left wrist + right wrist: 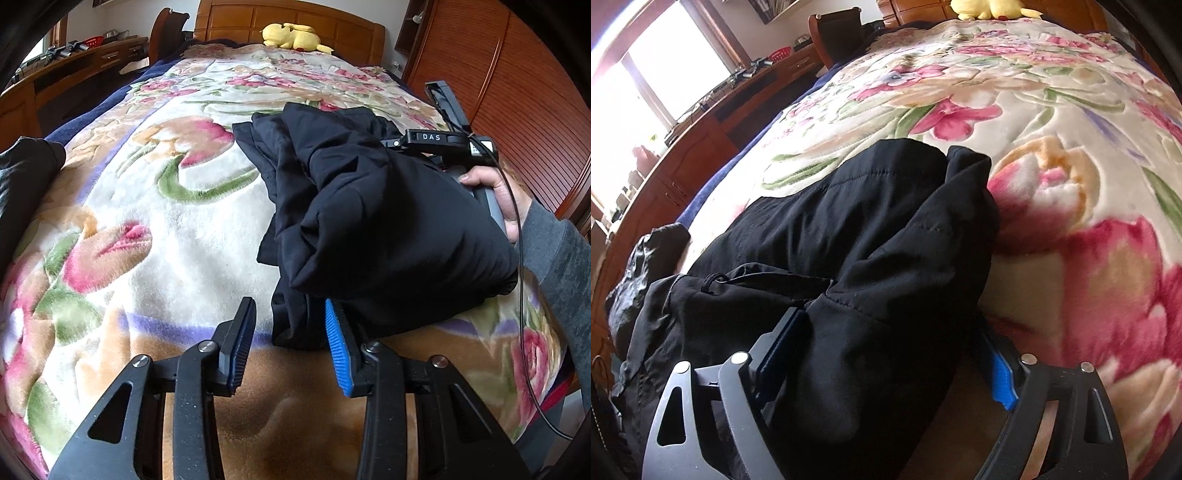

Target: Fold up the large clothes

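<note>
Garment: a black jacket (373,206), folded into a bulky bundle, lies on the floral blanket (155,229) of the bed, at about 3 o'clock of the left wrist view.
Left gripper (290,339): fingers fairly narrow, with nothing between them; the right finger (338,350) sits against the bundle's lower edge.
Right gripper (886,354): fingers wide, straddling a thick fold of the jacket; whether the pads press cannot be told.
Containers: a red basket (781,54) on the tabletop at 11 o'clock; contents too small to tell.
Left view only: a hand (502,199) on the right gripper's handle, and a wooden wardrobe (517,92).
Right view only: a bright window (646,74).
Both: a yellow plush toy (291,36) at 12 o'clock by the headboard.
</note>
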A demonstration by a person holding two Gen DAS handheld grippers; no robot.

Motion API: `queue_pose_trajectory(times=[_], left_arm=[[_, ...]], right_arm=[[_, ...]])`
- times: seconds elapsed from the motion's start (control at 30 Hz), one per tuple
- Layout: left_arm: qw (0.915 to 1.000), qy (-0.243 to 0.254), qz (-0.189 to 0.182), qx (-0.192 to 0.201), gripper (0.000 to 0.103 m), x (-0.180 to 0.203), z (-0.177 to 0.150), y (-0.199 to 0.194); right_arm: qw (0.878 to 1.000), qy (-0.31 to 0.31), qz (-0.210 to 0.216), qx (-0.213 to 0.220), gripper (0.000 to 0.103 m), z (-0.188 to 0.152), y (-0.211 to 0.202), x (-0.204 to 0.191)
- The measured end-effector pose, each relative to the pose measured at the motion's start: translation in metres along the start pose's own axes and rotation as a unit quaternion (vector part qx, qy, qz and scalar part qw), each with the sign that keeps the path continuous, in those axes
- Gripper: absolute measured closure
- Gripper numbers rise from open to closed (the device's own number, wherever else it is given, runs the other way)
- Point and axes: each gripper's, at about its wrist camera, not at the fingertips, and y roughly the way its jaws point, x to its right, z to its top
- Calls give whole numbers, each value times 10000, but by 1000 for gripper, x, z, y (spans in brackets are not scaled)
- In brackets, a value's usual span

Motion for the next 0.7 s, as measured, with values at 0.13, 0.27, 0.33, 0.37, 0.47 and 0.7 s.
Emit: queue_pose_trajectory(times=[0.13,0.27,0.33,0.37,0.47,0.7], left_arm=[[9997,-58,-231,-3,93,0,-1,-1],[9995,-100,-293,46,96,-2,-4,-3],[9994,-110,-295,116,98,-3,-4,-7],[9994,-104,-269,207,98,-3,-4,-13],[9987,-93,-224,439,99,-3,-4,-28],[9926,-233,-281,1154,100,-18,-11,-75]], right_arm=[[9998,95,186,54,33,-4,-2,0],[9995,-204,-18,236,61,-8,-20,-11],[9985,-365,-224,343,66,-10,-31,-22],[9980,-407,-298,388,68,-10,-37,-27],[9959,-556,-437,565,73,-12,-56,-44],[9892,-1025,-523,910,76,-19,-102,-93]])
